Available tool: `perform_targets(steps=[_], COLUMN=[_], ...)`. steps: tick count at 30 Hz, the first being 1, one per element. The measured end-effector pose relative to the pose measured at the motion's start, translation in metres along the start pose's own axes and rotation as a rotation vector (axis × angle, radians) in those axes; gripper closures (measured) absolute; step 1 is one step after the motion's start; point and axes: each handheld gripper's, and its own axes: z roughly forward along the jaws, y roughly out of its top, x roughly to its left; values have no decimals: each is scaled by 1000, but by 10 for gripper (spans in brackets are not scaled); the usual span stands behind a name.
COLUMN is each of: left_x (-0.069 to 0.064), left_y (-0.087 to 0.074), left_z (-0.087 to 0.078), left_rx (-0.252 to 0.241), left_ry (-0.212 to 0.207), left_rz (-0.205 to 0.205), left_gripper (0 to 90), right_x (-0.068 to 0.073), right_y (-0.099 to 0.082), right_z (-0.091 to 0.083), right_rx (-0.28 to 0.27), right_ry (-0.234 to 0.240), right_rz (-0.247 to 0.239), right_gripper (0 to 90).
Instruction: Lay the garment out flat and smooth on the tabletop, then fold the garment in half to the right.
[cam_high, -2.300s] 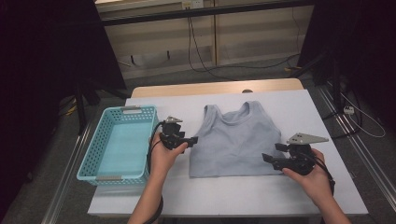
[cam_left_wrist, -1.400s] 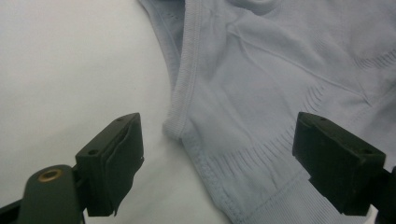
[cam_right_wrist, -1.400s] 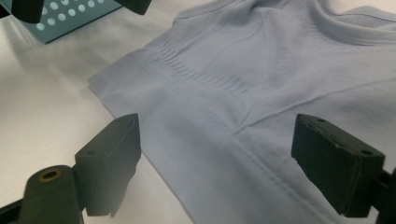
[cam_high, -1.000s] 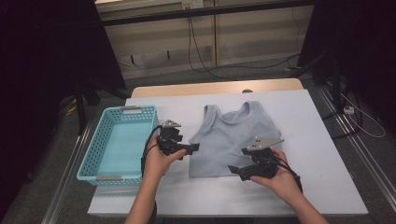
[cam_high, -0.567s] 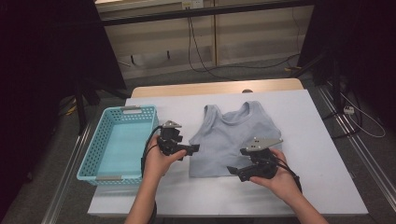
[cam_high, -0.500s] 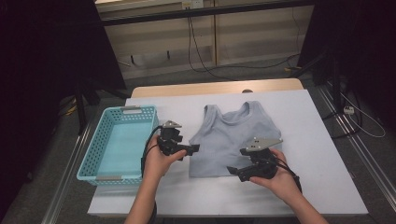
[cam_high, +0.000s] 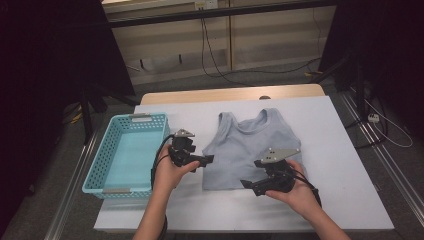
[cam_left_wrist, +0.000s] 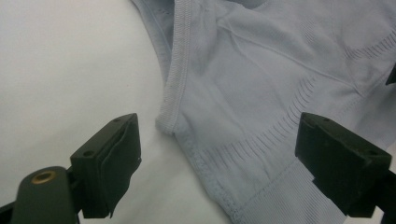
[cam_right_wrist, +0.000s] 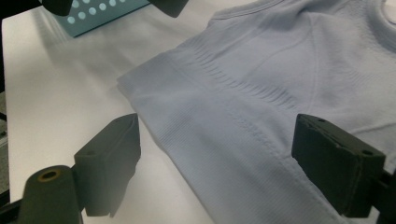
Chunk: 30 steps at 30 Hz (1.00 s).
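A pale grey-blue tank top (cam_high: 252, 150) lies flat on the white table (cam_high: 340, 150), neckline toward 12 o'clock and hem toward 6 o'clock, a little right of the table's middle. At 9 o'clock from it, well apart, a light blue basket (cam_high: 97, 165) sits along the table's left edge. The left hand-held gripper (cam_high: 207, 160) is held just at the garment's left edge, about 8 o'clock of the top's centre, its tips pointing toward 3 o'clock at the cloth. In the left gripper view its two black jaws stand wide apart with nothing pressed between them; below them lie the bottom of the armhole seam (cam_left_wrist: 170, 116) and the ribbed side of the top (cam_left_wrist: 280, 93), one jaw over bare table and the other over fabric. The right hand-held gripper (cam_high: 247, 185) sits at the hem's lower part, around 6 o'clock of the top, tips pointing toward 9 o'clock. In the right gripper view its jaws are likewise spread with nothing between the pads; the hem corner (cam_right_wrist: 128, 84) of the top (cam_right_wrist: 280, 70) lies between them on the table, and a corner of the basket (cam_right_wrist: 93, 16) shows at 11 o'clock. Whether either gripper's tips touch the fabric cannot be told.
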Motion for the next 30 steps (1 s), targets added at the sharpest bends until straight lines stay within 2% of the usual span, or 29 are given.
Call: perform_targets(steps=[13, 16, 23, 26, 29, 30], left_x=[-2, 0, 2, 3, 4, 4], left_y=[-1, 0, -1, -1, -2, -2], left_z=[-2, -4, -5, -6, -6, -6], left_rx=[-6, -9, -16, -15, -16, -16], left_ry=[0, 2, 1, 5, 5, 6], left_rz=[-6, -4, -16, -13, -14, -16], left_gripper=[146, 146, 145, 144, 144, 144], right_x=[10, 14, 26, 31, 34, 35], right_y=[5, 9, 17, 22, 25, 25], right_z=[10, 17, 38, 46, 53, 57], right_rx=[-1, -3, 36, 35, 24, 37], right_ry=[26, 39, 69, 80, 92, 99], right_rz=[-15, -13, -51, -59, -61, -68], right_gripper=[158, 158, 165, 174, 215, 222])
